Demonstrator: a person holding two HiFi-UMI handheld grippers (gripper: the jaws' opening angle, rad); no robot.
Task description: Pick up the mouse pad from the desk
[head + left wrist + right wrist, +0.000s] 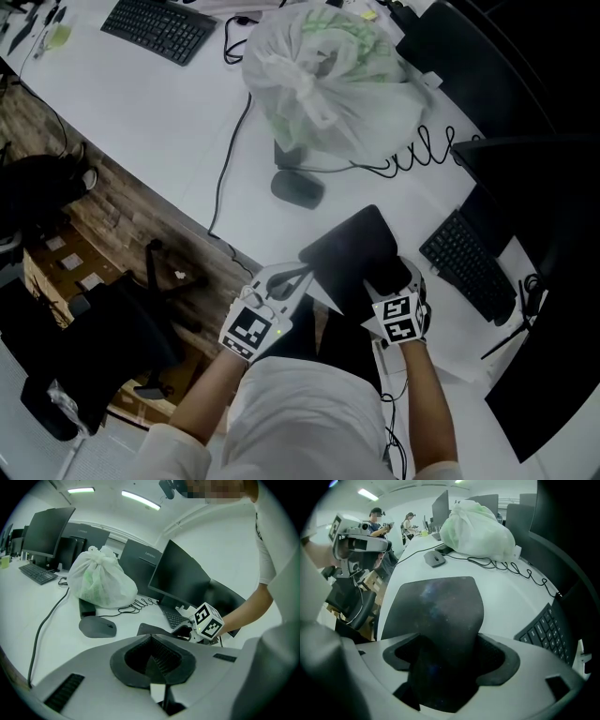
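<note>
My right fingers (501,660) stand apart astride the mouse pad (436,606), not pinching yet; left fingers (136,656) closed, empty. Grasp in hand: next, clamp and lift off the bench (511,602).

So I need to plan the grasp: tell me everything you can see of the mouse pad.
The mouse pad is a thin, dark, matte sheet with rounded corners and a faint bluish speckle; it looks like cloth. It lies at an angle on the white desk near the front edge, apart from the grey mouse beyond it. Its near end sits between the jaws of the right claw, which stand apart on either side of it. No firm pinch shows.
</note>
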